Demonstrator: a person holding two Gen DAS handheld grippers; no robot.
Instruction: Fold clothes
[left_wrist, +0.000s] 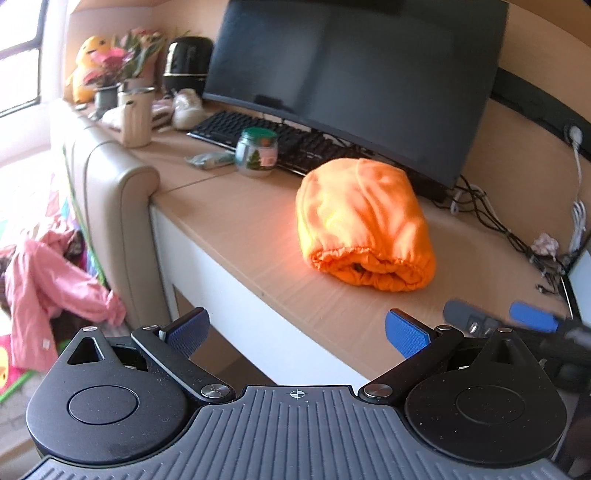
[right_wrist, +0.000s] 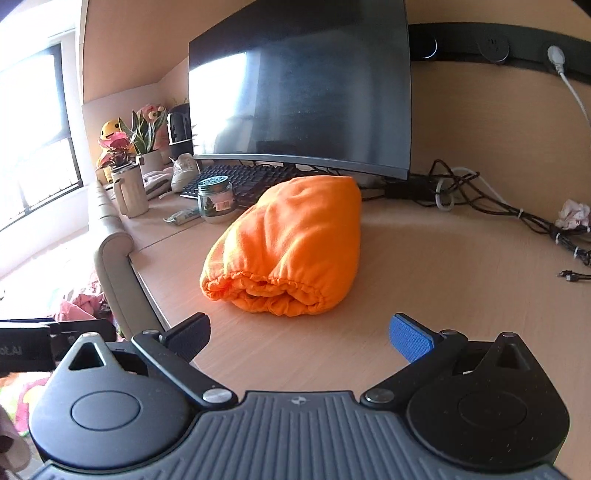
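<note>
An orange garment (left_wrist: 364, 225) lies folded into a thick roll on the wooden desk (left_wrist: 240, 221), its gathered hem facing me. It also shows in the right wrist view (right_wrist: 291, 243). My left gripper (left_wrist: 297, 334) is open and empty, held off the desk's front edge, short of the roll. My right gripper (right_wrist: 299, 338) is open and empty, low over the desk just in front of the roll. The right gripper's blue fingertips (left_wrist: 532, 317) show at the right of the left wrist view.
A dark monitor (left_wrist: 354, 70) and a keyboard (left_wrist: 258, 136) stand behind the roll. A glass jar (left_wrist: 256, 151), a beige mug (left_wrist: 136, 118), plants and a yellow toy sit at the left. Cables (right_wrist: 517, 210) lie at the right. A pink garment (left_wrist: 48, 284) lies below the desk.
</note>
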